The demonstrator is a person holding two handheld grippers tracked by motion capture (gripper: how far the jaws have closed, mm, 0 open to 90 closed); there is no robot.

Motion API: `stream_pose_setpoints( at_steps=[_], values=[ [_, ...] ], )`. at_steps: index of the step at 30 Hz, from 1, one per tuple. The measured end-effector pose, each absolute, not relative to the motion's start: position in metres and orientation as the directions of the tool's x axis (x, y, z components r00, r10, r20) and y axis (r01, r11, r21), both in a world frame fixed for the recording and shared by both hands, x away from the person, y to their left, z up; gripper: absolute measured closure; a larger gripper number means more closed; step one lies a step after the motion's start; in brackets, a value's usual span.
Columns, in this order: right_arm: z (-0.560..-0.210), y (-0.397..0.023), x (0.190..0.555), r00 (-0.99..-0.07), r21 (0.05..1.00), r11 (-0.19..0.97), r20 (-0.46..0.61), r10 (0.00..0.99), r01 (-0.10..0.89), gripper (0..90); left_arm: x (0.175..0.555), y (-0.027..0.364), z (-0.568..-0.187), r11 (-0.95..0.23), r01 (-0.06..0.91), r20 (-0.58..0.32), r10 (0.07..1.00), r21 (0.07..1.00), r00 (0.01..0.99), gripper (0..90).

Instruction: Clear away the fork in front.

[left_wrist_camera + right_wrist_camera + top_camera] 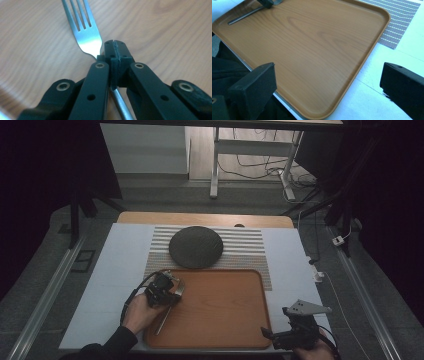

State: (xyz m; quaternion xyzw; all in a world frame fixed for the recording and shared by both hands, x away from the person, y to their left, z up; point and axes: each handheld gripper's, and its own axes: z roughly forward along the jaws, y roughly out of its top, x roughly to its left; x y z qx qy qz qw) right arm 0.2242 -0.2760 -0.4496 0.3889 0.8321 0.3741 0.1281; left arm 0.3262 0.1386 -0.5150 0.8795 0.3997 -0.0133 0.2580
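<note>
Nearest, at the bottom right of the high view, the right gripper (270, 334), held in a hand just off the tray's near right corner, jaws spread wide with nothing between them; in the right gripper view, the same two black jaws standing far apart over the tray's near edge and the white counter (372, 100). Next, the wooden tray (220, 305) lying flat on the counter (120, 270), bare across most of its surface. At the tray's left side, the left gripper (176, 292) gripped by the left hand (139, 312), a dark sleeve behind it, a cable looping off to the left. Jaws pinching the fork (170, 307) at the neck, right where handle meets head; in the left gripper view, the pads pressed together on the metal, tines (78, 17) reaching forward over the wood grain, handle (122, 105) running back beneath the jaws. Fork within the tray's left part, handle slanting toward the near left corner; touching the wood or just above it, cannot tell. Beyond the tray, a striped placemat (245, 247) with a round dark plate (195, 247) resting on it. Farthest, the counter's wooden back edge, then floor, table legs and loose cables.
</note>
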Motion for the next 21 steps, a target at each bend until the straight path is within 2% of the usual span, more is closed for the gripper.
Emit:
stream_pose_setpoints(
  at_steps=[10, 13, 17, 21],
  values=[
    [-0.45, -0.274, 0.225, -0.67, 0.709, 0.436, 0.07, 0.739, 0.554, 0.6, 0.335, 0.172, -0.517, -0.462, 0.773, -0.252, 0.761, 0.435, 0.597, 87.6],
    [-0.45, -0.274, 0.225, -0.673, 0.706, 0.441, 0.068, 0.737, 0.554, 0.6, 0.335, 0.174, -0.517, -0.454, 0.778, -0.262, 0.763, 0.434, 0.591, 85.0],
    [-0.45, -0.274, 0.225, -0.674, 0.706, 0.441, 0.069, 0.736, 0.554, 0.5, 0.331, 0.175, -0.507, -0.443, 0.763, -0.275, 0.748, 0.471, 0.604, 75.9],
    [-0.451, -0.274, 0.225, -0.676, 0.704, 0.444, 0.069, 0.734, 0.554, 0.5, 0.32, 0.184, -0.493, -0.412, 0.736, -0.298, 0.724, 0.537, 0.622, 57.8]
  ],
)
